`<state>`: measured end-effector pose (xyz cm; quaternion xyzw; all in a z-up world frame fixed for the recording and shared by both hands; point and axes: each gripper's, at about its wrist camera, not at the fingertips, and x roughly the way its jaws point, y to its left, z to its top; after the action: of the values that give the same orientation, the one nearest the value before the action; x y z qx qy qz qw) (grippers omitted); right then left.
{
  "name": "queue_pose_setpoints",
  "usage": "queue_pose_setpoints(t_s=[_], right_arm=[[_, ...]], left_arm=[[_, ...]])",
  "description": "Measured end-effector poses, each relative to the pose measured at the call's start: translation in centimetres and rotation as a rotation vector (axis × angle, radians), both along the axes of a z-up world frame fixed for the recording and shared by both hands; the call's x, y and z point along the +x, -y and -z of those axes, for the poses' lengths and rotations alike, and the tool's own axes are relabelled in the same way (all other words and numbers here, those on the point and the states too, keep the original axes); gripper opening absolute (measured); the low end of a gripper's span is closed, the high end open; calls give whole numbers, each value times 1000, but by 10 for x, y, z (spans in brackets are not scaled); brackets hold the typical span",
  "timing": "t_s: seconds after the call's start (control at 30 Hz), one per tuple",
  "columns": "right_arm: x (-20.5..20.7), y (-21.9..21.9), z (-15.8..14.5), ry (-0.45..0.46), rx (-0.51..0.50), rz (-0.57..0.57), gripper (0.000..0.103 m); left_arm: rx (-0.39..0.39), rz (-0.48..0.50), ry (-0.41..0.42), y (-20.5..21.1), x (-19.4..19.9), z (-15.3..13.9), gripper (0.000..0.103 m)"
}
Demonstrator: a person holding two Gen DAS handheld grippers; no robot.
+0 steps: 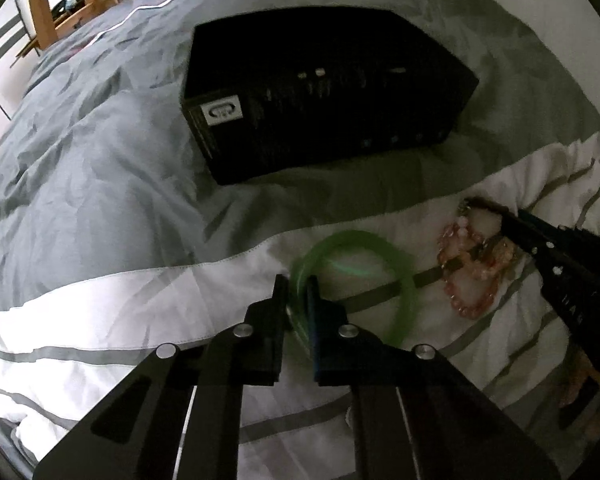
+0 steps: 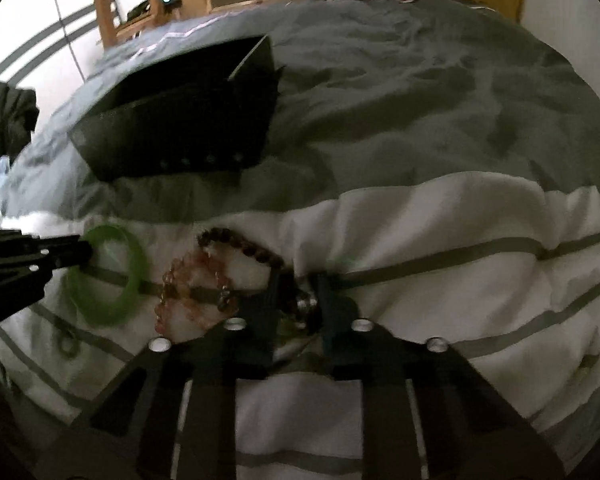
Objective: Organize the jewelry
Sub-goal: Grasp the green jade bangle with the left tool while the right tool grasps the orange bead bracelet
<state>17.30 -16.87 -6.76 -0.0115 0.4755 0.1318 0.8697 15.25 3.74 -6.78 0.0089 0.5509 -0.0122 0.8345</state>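
The left tongs (image 1: 298, 284) are pinching the near rim of a translucent green bangle (image 1: 384, 240), which is lying flat on the white, grey-striped part of the bed cover (image 1: 140, 308). Just beyond the bangle's far side from those tongs, a pink beaded bracelet (image 2: 188, 292) is lying in loops, tangled with a dark brown beaded bracelet (image 2: 236, 242). The right tongs (image 2: 296, 280) are standing narrow, closing on the brown strand where a silvery metal piece (image 2: 306, 308) is sitting between their fingers. Farther ahead of both tongs, a black box (image 1: 320, 96) is resting on the grey cover.
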Motion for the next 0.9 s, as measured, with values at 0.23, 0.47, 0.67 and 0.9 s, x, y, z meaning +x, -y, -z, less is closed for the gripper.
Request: queue_pose_setpoints(t_s=[0.23,0.47,0.67,0.9], right_arm=[[-8,5,-34,138,54,17,8],[-10,11,-42,155,95,21,8],[-7,2,-22,62,92,-23,11],[0,-12,10,-40,-6,-55,46]], left_arm=[[-15,30,124,2,-5,-29,9],[-24,26,145,2,-10,-34,9],[-37,22,162,1,-14,-38,10],[-28,43,163,5,-13,-38,10]])
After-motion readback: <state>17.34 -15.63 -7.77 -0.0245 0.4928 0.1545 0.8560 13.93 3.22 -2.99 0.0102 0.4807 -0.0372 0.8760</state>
